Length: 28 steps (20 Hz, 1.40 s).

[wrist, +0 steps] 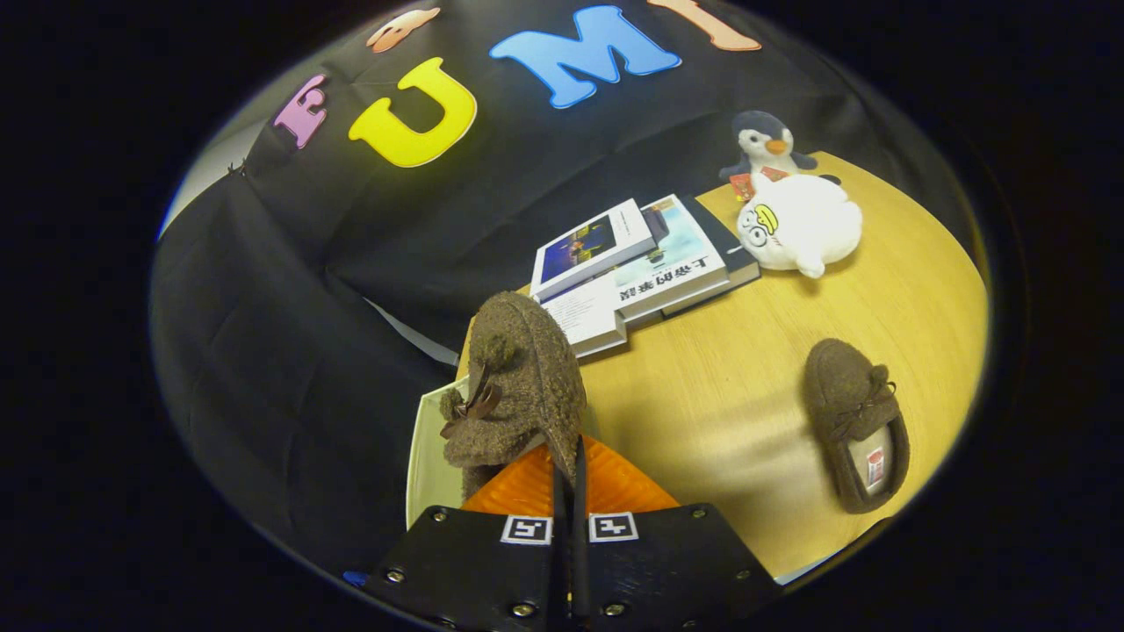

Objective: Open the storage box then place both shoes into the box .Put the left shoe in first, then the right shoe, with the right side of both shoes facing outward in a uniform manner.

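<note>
Tabletop (729, 395): shoe (518, 386) in tool's (569, 465) grip

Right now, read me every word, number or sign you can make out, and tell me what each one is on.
Larger book: one row of big printed characters, upside down from here, not surely readable.
Tag inside the slipper on the table: too small to read.
Gripper, fingers shut on the held slipper: two square coded markers, no words.

brown slipper (518, 386) in tongs (569, 465); other (856, 421) on table
</note>
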{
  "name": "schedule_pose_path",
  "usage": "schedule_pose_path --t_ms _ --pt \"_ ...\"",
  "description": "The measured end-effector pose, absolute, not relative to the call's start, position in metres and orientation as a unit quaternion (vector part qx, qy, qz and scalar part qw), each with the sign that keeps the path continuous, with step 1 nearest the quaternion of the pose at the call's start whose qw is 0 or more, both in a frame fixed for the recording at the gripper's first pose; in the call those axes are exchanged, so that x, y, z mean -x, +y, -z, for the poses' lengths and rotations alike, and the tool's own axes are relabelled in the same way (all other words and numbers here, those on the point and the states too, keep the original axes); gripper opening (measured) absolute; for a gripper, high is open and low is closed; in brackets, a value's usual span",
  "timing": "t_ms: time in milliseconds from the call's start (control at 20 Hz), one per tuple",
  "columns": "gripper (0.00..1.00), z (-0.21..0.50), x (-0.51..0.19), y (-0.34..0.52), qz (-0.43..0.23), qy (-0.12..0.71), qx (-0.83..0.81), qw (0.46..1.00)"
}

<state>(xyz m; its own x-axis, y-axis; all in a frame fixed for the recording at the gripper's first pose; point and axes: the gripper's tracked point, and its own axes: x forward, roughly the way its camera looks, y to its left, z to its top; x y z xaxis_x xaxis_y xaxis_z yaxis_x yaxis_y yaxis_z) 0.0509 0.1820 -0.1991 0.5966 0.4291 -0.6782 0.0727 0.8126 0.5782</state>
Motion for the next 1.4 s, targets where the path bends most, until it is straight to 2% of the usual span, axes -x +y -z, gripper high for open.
schedule_pose_path --t_ms 550,1400 --pt "0.01 0.208 -0.053 0.284 -0.132 0.448 -0.283 0.838" --pt "0.03 0.290 -0.034 0.368 -0.091 0.523 -0.245 0.811"
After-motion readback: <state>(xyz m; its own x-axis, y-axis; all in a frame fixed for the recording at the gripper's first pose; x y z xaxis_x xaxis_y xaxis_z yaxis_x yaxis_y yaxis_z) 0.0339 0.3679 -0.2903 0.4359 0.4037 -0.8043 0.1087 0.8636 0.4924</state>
